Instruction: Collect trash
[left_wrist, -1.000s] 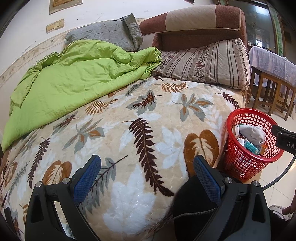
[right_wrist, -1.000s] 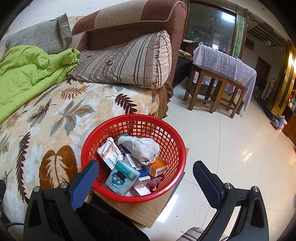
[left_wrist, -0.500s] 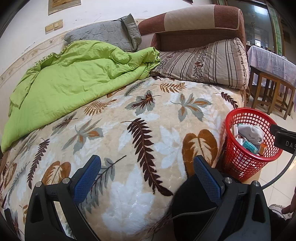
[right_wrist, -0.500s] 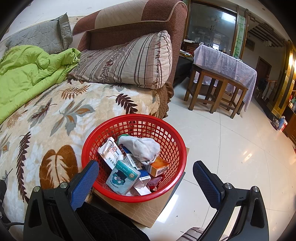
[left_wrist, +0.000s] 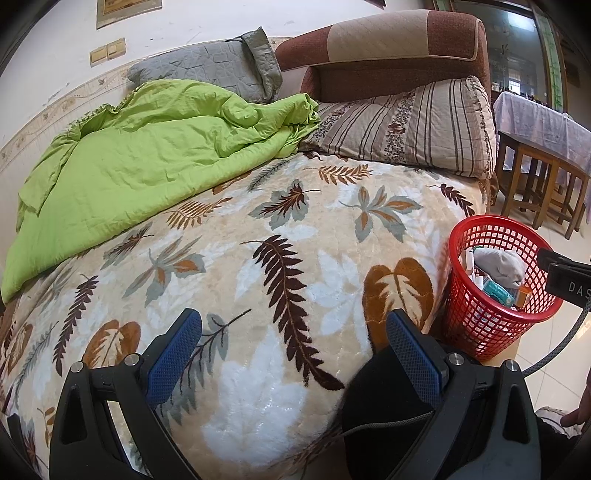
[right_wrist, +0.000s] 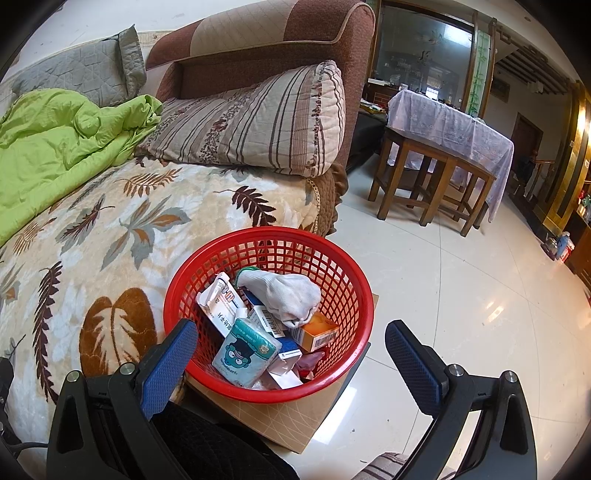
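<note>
**Basket loaded, bed looks cleared**

Red basket (right_wrist: 268, 314) sits on a cardboard sheet (right_wrist: 295, 417) on the floor, touching the bed's edge. Inside: white sock or glove (right_wrist: 286, 295), teal tissue pack with cartoon face (right_wrist: 245, 350), orange box (right_wrist: 317, 330), several white cartons, one with a barcode and print too small to read.

Left gripper (left_wrist: 291, 354) wide apart, empty, hovering over the leaf-print blanket (left_wrist: 258, 240). Right gripper (right_wrist: 290, 354) likewise wide, empty, just above the basket.

No loose trash visible on the blanket, green quilt (left_wrist: 147, 155) or nearby floor. Judgement: collection likely finished or nearly so; hidden spots unchecked.

Readable writing: "DAS" on the black device at the left view's right edge.
</note>
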